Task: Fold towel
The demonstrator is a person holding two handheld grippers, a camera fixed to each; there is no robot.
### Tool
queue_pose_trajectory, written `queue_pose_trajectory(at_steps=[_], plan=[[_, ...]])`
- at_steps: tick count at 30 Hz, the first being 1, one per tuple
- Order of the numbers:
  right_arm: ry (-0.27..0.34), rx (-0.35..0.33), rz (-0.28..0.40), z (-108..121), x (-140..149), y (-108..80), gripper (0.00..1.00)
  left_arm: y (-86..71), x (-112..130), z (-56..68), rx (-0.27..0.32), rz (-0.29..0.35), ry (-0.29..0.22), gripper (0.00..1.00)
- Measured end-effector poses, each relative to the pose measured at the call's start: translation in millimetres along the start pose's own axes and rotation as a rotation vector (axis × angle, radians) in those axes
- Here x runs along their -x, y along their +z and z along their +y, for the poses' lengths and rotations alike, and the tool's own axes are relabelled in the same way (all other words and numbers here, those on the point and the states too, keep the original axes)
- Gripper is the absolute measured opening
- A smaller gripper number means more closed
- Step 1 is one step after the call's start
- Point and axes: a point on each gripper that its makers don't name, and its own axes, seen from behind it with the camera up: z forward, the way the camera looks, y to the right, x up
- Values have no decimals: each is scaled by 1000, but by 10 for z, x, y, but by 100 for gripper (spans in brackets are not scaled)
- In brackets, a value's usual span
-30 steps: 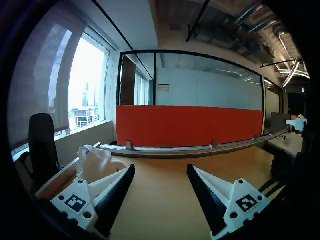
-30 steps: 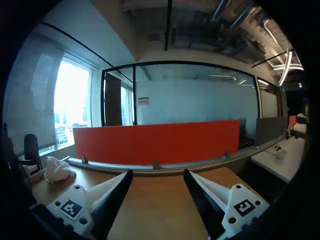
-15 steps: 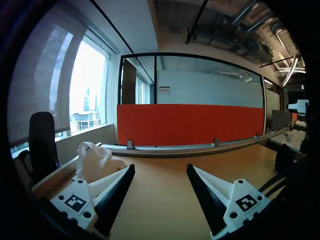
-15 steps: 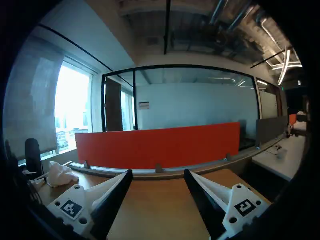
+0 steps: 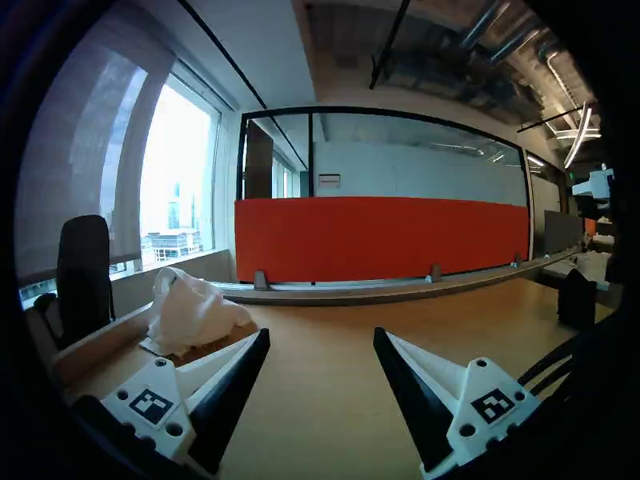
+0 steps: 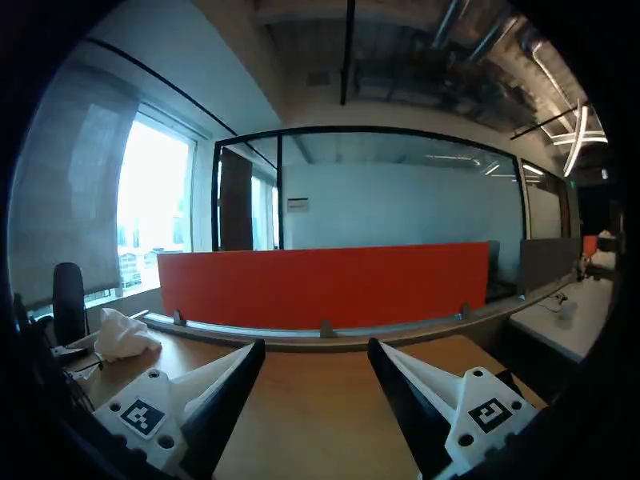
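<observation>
Over the desk (image 5: 448,320), left gripper (image 5: 320,331) and right gripper (image 6: 315,342) point level — jaws spread, empty; towel (image 5: 188,312) crumpled far-left.

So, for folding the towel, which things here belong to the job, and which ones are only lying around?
For the job:
- the crumpled white towel, lying on the wooden desk
- the left gripper and the right gripper, both open and empty

Just around:
- the orange partition
- the black chair
- the window

An office: wooden desk (image 5: 336,352), orange desk divider (image 5: 376,240), glass-walled room (image 6: 400,200).
</observation>
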Motion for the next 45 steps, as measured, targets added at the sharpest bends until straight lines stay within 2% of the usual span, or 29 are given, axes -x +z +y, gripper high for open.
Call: queue_pose_trajectory(at_steps=[6,22,30,38,45], plan=[[-12,1,18,13,26,25,99,7,143,-4,-6,11,2,96],[-14,5,30,75,235,62,100,29,558,35,-8,20,-33,96],[-15,12,28,120,267,57,99,48,570,50,-10,35,-30,96],[-23,22,32,157,180,39,99,45,602,-6,-24,39,-40,96],[-23,18,33,151,190,29,99,29,588,12,-23,43,-14,96]])
